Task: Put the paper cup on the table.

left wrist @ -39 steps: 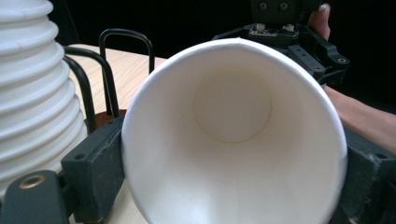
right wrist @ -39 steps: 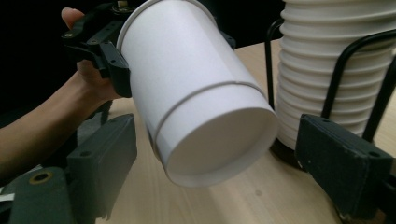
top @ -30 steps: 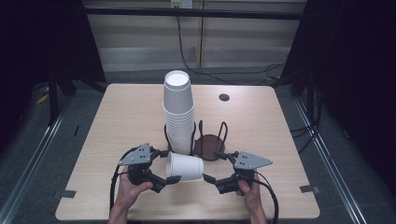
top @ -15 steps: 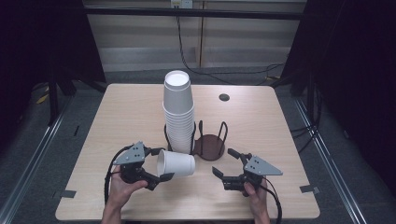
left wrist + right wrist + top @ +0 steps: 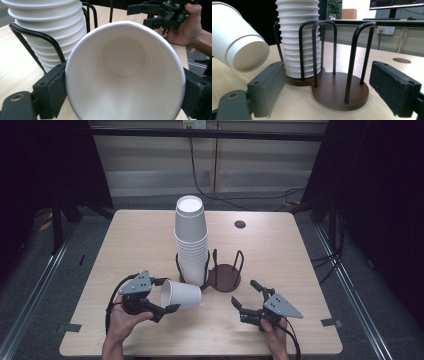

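One white paper cup (image 5: 181, 294) lies on its side between the jaws of the left gripper (image 5: 161, 296), clamped at its rim, just in front of the wooden cup holder (image 5: 223, 276). One tall stack of cups (image 5: 191, 242) fills one of the holder's two wire bays. The right gripper (image 5: 247, 296), jaws spread wide and empty, hovers above the table (image 5: 280, 250) just to the holder's front right.

A round dark hole (image 5: 240, 224) is seen in the table (image 5: 135, 245) at upper right of centre. Black cables (image 5: 200, 180) are draped behind it, at the top of the frame.

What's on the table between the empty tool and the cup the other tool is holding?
Nothing. In the high view, bare table lies between the right tool and the paper cup held by the left tool.
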Available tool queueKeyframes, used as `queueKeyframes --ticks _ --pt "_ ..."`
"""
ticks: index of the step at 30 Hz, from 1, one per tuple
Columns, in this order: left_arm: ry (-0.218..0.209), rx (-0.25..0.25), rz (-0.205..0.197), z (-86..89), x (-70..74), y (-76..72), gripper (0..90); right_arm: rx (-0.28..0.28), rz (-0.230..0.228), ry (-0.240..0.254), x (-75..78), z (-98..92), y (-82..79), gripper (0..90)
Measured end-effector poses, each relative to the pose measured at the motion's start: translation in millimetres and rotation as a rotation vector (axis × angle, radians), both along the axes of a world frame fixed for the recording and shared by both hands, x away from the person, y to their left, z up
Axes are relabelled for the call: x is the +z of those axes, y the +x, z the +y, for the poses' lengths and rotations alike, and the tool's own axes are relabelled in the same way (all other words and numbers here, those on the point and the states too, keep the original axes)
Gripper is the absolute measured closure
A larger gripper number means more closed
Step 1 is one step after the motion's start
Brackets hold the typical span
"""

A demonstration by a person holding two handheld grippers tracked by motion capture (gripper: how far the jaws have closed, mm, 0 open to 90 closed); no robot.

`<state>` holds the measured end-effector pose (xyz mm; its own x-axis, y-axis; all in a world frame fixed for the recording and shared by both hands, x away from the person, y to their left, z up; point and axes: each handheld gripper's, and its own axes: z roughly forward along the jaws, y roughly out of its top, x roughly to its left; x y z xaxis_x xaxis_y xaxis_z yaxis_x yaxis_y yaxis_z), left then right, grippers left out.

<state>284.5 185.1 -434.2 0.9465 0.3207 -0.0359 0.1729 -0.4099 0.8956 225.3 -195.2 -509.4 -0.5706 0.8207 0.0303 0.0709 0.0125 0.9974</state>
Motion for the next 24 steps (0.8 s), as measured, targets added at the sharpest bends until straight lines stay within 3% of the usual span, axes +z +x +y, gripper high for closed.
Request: queueKeyframes --ticks 5,9,11,12,14,19,24 --pt "0.035 0.008 0.011 4.6 0.9 1.6 11.1 -0.02 0.004 -0.003 0.1 -0.3 0.1 12.8" --pt "0.03 0.024 0.022 10.4 2.1 3.7 11.0 -0.023 0.003 0.0 0.0 -0.6 0.0 12.9" --pt "0.038 0.049 0.031 14.7 3.1 6.5 10.9 -0.028 -0.008 0.0 -0.3 -0.2 -1.4 13.1" --pt "0.074 0.076 0.033 17.6 4.5 8.9 10.9 -0.037 -0.022 0.02 -1.1 -1.5 -2.9 13.1" --pt "0.085 0.105 0.041 20.3 6.4 11.0 10.9 -0.038 -0.043 0.029 -1.8 -2.7 -4.8 13.1" --pt "0.082 0.13 0.047 30.4 10.8 16.0 10.9 -0.036 -0.05 0.028 -2.1 -2.4 -5.8 13.1" --pt "0.118 0.152 0.049 36.0 18.2 22.2 10.9 -0.036 -0.053 0.029 -2.1 -2.5 -5.9 13.2"
